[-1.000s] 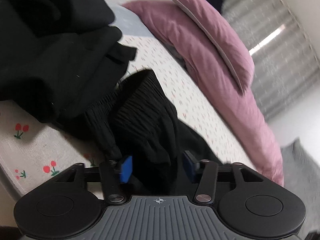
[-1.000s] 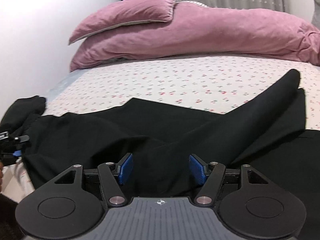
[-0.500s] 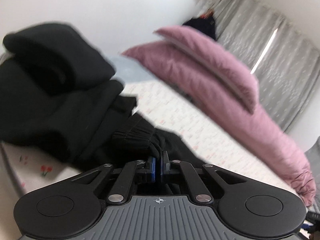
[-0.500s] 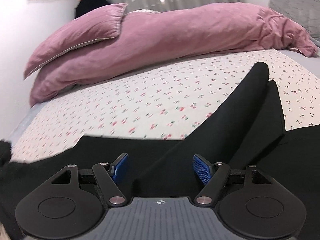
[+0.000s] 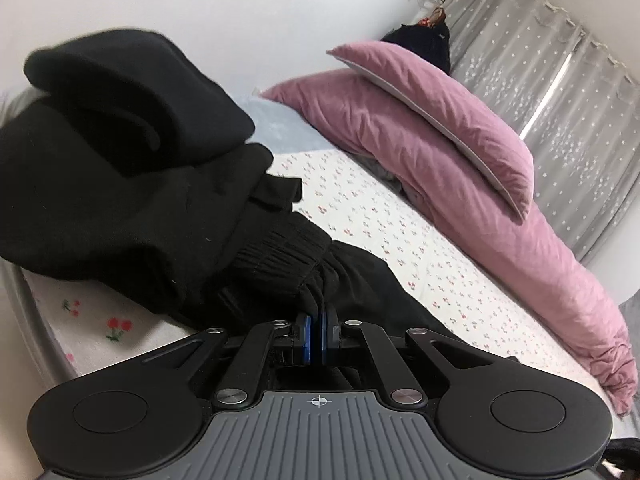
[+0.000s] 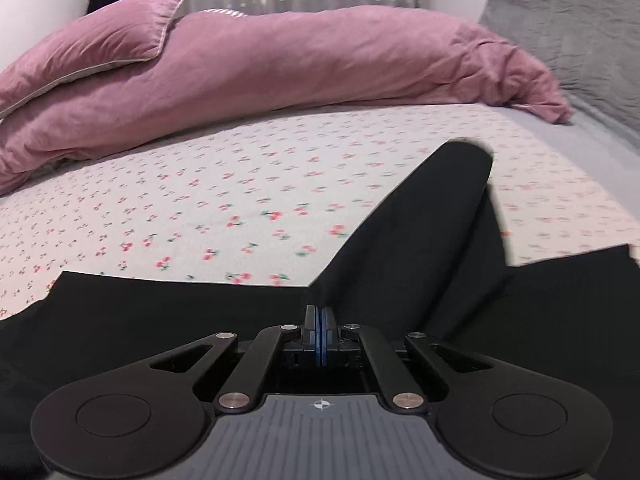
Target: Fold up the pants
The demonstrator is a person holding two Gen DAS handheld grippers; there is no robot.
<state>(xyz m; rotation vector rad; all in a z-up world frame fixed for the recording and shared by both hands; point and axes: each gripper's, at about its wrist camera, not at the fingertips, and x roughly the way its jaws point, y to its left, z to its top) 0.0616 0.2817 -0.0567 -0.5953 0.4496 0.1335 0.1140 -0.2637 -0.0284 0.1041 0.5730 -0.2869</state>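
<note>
**Both grippers pinched onto soft black pants on the bed**

The pants (image 6: 420,264) are thin, limp and light by the look of them; they will sag and slide rather than keep a shape, so I judge the gathered waistband (image 5: 280,256) and a leg edge the best places to hold. They lie spread across the lower half of both views on the cherry-print bed (image 6: 240,184), 1 leg reaching toward the upper right of the right wrist view.

The left gripper (image 5: 316,338) is clamped tight on cloth just below the waistband, bottom centre. The right gripper (image 6: 320,336) is closed fully, its pads meeting at a fabric edge where the leg begins.

Count: 1 pair of pants, 2 grippers, 1 heap of other black clothes (image 5: 120,152) at the left, 1 pink pillow (image 6: 92,44), 1 pink duvet (image 6: 320,64), 1 grey cushion (image 6: 568,32).
</note>
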